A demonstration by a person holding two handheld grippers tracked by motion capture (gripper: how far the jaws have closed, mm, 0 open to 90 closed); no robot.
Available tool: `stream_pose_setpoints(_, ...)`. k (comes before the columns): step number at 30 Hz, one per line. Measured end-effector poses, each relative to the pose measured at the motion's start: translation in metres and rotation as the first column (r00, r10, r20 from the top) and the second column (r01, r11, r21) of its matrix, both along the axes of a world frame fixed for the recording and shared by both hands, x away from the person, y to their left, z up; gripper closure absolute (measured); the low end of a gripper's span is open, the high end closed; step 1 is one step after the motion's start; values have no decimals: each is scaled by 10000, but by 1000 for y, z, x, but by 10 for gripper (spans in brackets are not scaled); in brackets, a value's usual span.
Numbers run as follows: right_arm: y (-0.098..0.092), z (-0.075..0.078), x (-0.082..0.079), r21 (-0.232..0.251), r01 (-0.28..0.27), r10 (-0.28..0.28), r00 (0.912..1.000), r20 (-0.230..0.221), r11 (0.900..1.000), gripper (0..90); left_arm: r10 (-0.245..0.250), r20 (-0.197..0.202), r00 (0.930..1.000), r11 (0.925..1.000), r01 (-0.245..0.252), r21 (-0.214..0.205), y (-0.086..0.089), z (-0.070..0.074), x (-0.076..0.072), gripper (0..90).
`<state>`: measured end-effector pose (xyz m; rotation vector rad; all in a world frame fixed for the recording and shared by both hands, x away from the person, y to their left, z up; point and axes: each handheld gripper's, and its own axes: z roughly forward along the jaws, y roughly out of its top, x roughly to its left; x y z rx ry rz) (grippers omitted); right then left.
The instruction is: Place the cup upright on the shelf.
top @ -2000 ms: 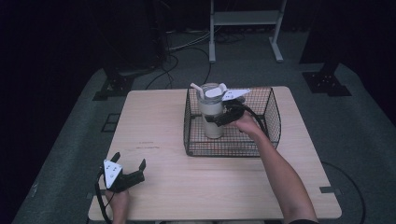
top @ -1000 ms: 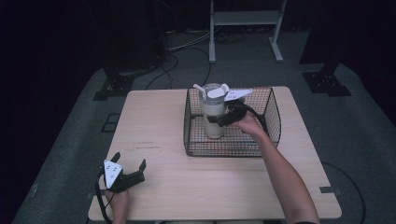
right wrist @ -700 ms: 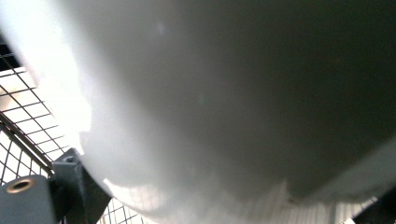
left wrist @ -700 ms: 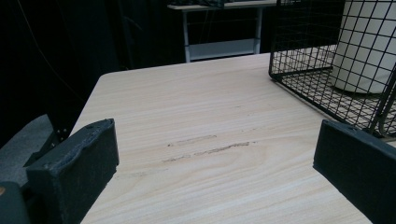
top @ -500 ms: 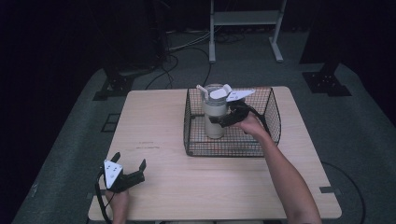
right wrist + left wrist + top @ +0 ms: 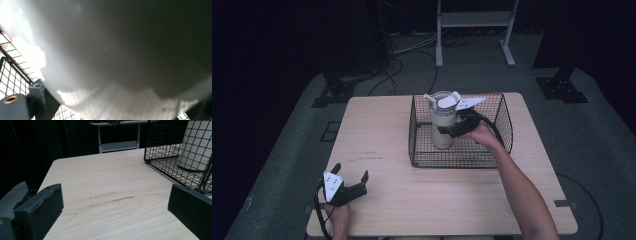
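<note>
A tall white bottle (image 6: 442, 125) with a clear lid stands upright in the left part of a black wire basket (image 6: 457, 160) at the back right of the wooden table (image 6: 382, 130). My right gripper (image 6: 449, 131) reaches in from the right and is shut on the bottle's body. In the right gripper view the white bottle (image 6: 112, 50) sits close between the jaws. My left gripper (image 6: 351, 171) rests open at the table's front left corner, holding nothing. The left gripper view looks past my open left gripper (image 6: 117, 192) to the basket (image 6: 160, 150) and the bottle (image 6: 197, 145).
Bare wood lies between the left gripper and the basket, with a faint scuff mark (image 6: 112, 198). A white metal stand (image 6: 474, 20) and cables (image 6: 407, 55) lie on the dark floor behind the table. Black stand bases (image 6: 562, 82) sit beside the table.
The right gripper and the bottle have shifted slightly to the right inside the basket. The left gripper has not moved.
</note>
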<state>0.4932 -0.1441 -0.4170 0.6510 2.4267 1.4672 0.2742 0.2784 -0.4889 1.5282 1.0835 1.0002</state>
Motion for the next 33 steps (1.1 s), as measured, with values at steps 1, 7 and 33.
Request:
stream_pose_setpoints(1,0,0,0,-24,-3,3,10000,-9,10000,68,3,-2,10000,10000,-3,0,0,0,0,0)
stream_pose_setpoints(7,-2,0,-4,-42,95,-95,10000,-10,9999,69,-4,-5,10000,10000,4,3,0,0,0,0)
stream_pose_setpoints(33,-20,16,-21,-453,504,-525,9975,-465,9977,125,6,8,10000,10000,-6,12,-1,0,0,0)
